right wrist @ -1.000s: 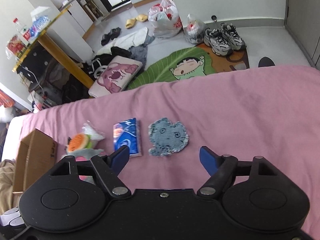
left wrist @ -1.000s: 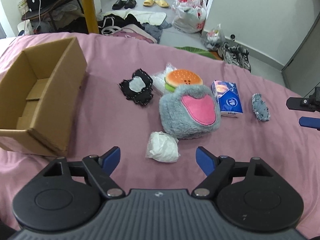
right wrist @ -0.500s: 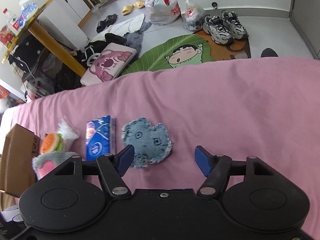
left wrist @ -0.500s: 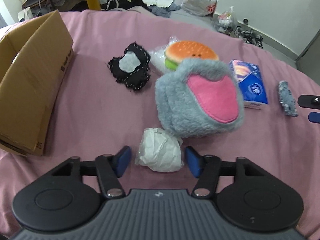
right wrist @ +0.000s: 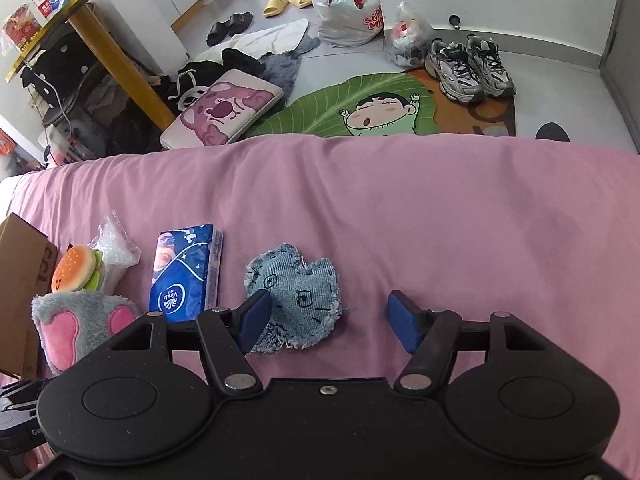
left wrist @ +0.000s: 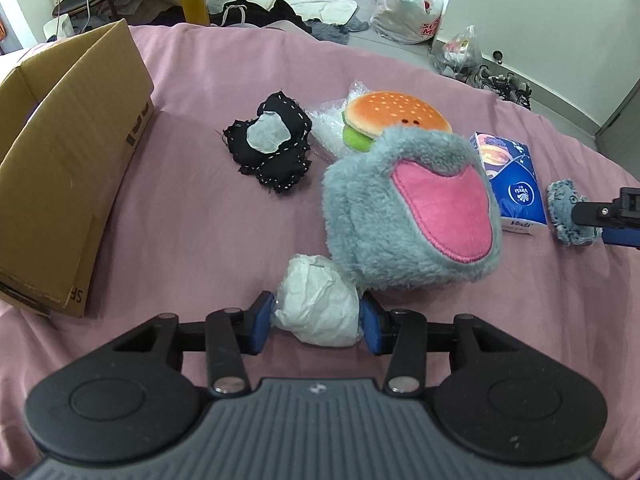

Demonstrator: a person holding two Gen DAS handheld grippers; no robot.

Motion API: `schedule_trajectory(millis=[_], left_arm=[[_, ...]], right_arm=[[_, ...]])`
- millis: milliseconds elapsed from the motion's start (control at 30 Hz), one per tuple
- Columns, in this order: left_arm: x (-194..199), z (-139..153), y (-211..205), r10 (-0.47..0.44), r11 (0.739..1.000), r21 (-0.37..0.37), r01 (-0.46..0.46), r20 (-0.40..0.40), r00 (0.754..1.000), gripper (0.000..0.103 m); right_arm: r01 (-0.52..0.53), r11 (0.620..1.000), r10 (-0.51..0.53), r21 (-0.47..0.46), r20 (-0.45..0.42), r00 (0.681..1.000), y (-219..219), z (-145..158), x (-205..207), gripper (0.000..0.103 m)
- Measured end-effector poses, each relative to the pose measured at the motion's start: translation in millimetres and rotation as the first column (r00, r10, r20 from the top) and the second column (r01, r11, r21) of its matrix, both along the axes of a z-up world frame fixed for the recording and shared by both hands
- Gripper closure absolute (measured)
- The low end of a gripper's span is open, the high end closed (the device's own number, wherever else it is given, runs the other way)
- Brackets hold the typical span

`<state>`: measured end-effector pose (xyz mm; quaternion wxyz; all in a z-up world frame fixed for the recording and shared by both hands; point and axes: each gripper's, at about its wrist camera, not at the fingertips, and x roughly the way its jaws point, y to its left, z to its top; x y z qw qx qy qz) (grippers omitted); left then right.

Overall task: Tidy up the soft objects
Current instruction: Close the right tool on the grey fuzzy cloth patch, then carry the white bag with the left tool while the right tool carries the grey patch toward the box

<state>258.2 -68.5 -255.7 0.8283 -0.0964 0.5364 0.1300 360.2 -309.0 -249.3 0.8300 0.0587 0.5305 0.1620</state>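
On the pink bed, a crumpled white paper wad sits between the blue pads of my left gripper, which is shut on it from both sides. Just beyond lie a grey plush with a pink patch, a burger plush on a clear bag, a black stitched patch and a blue tissue pack. My right gripper stands open low over a frayed denim patch. Its left finger overlaps the patch and its right finger is on bare sheet.
An open cardboard box lies on the bed at the left. The pink sheet stretches bare to the right of the denim patch. Past the bed's far edge are a floor mat, shoes, bags and clothes.
My left gripper came forward and down and closed its fingers onto the white wad. My right gripper moved in over the denim patch, staying open.
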Motion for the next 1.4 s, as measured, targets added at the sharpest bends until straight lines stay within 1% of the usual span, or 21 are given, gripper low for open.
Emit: schedule_trajectory(millis=[100, 167, 200, 233, 267, 333, 433, 567, 867, 933, 1033, 1100, 1200, 1400], left_arm=[[-3, 1, 2, -0.001, 1.000, -0.009, 0.001, 0.005, 1.000, 0.058], [-5, 3, 3, 0.001, 1.000, -0.019, -0.001, 0.008, 1.000, 0.058], [-5, 3, 5, 0.000, 1.000, -0.024, 0.001, 0.011, 1.000, 0.058], [-5, 4, 6, -0.004, 1.000, -0.029, 0.005, 0.015, 1.000, 0.058], [-4, 4, 6, -0.009, 1.000, -0.030, 0.010, 0.020, 1.000, 0.058], [-5, 4, 7, -0.009, 0.999, -0.039, 0.010, 0.021, 1.000, 0.058], [-9, 9, 8, -0.015, 0.999, -0.046, 0.016, 0.036, 0.999, 0.058], [-17, 19, 10, -0.022, 0.998, -0.054, 0.025, 0.058, 0.998, 0.058], [-36, 56, 15, -0.044, 0.995, -0.080, 0.055, 0.135, 0.990, 0.058], [-40, 65, 16, -0.052, 0.994, -0.088, 0.065, 0.147, 0.988, 0.058], [-44, 76, 18, -0.068, 0.993, -0.082, 0.083, 0.171, 0.983, 0.058], [-47, 85, 22, -0.076, 0.992, -0.084, 0.093, 0.188, 0.979, 0.058], [-49, 95, 26, -0.096, 0.990, -0.083, 0.115, 0.205, 0.974, 0.058], [-51, 119, 38, -0.144, 0.983, -0.072, 0.167, 0.248, 0.958, 0.058]], right_arm=[[-0.011, 1.000, 0.011, -0.007, 0.005, 1.000, 8, 1, 0, 0.041], [-0.020, 1.000, 0.020, -0.010, 0.004, 1.000, 12, 1, -2, 0.047], [-0.019, 1.000, 0.019, -0.008, 0.003, 1.000, 13, 1, -2, 0.052], [-0.016, 1.000, 0.016, 0.003, 0.001, 1.000, 14, 2, -2, 0.063], [-0.013, 1.000, 0.014, 0.021, -0.005, 1.000, 14, 2, -1, 0.068], [-0.007, 0.998, 0.008, 0.056, -0.009, 1.000, 12, 5, -3, 0.075], [0.006, 0.998, -0.006, 0.057, 0.013, 1.000, 12, 14, -10, 0.082], [0.034, 0.998, -0.036, 0.058, 0.039, 0.999, 13, 28, -23, 0.084], [0.067, 0.994, -0.077, 0.081, 0.132, 0.988, 20, 68, -55, 0.084], [0.068, 0.995, -0.078, 0.076, 0.144, 0.986, 23, 74, -59, 0.084], [0.067, 0.996, -0.075, 0.054, 0.168, 0.983, 30, 84, -70, 0.084], [0.075, 0.996, -0.082, 0.045, 0.179, 0.981, 32, 89, -73, 0.084], [0.097, 0.994, -0.106, 0.056, 0.176, 0.979, 35, 93, -81, 0.084], [0.086, 0.995, -0.095, 0.057, 0.188, 0.978, 47, 99, -98, 0.084]])
